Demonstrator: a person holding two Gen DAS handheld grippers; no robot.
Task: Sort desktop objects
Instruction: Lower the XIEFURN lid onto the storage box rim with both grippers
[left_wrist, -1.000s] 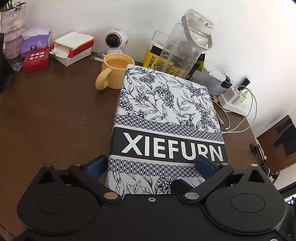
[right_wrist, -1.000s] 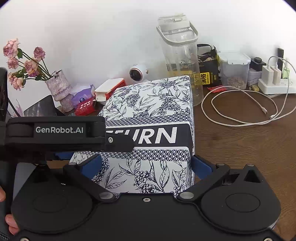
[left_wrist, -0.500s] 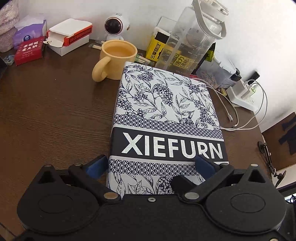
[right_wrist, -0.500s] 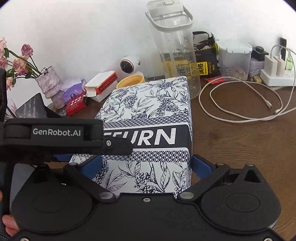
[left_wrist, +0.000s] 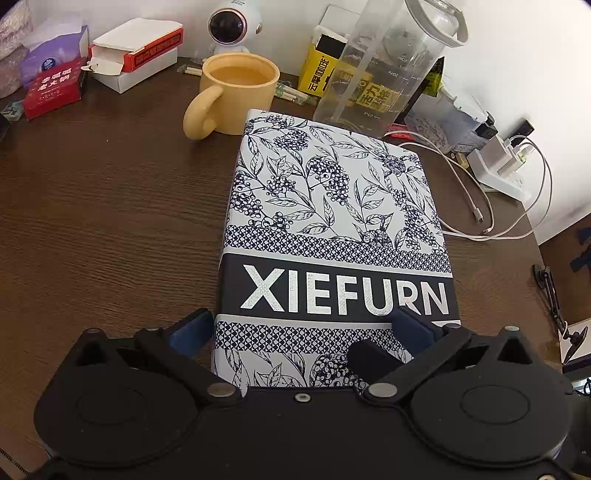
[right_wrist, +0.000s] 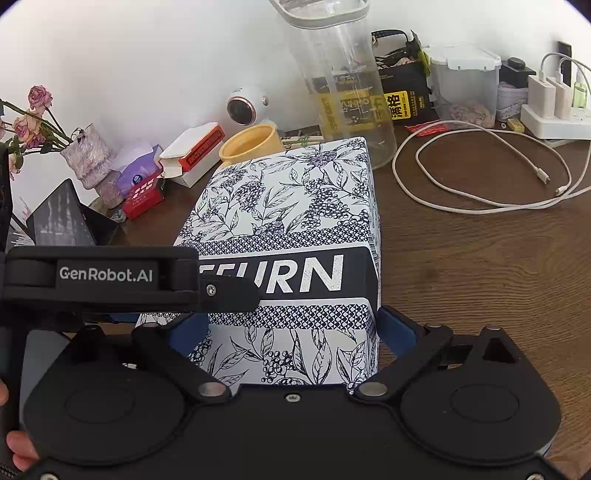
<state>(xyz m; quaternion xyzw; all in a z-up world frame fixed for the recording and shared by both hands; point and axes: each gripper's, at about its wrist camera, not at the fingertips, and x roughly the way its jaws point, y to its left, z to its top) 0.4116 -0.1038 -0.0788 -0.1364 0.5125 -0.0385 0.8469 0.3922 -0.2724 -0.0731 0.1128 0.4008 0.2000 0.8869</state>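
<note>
A large box (left_wrist: 332, 192) printed with blue-and-white leaves and the word XIEFURN fills the middle of both wrist views (right_wrist: 295, 206) over the brown desk (left_wrist: 103, 221). My left gripper (left_wrist: 301, 328) is open: its left finger sits against the box's left side and its right finger lies over the top. My right gripper (right_wrist: 291, 330) is open too, its right finger against the box's right side. The left gripper's body (right_wrist: 107, 275) hides the box's left part in the right wrist view. The box is squeezed between the two grippers.
Just beyond the box stand a yellow mug (left_wrist: 236, 96) and a tall clear jug (left_wrist: 376, 70). A white camera (left_wrist: 231, 27), red-and-white cartons (left_wrist: 136, 55), tissues (left_wrist: 51, 59), a white cable (right_wrist: 480, 177), a power strip (right_wrist: 554, 118) and dried flowers (right_wrist: 29, 125) line the back.
Both grippers and the box between them have moved toward the back of the desk; the mug and the jug are now much closer to the box's far end.
</note>
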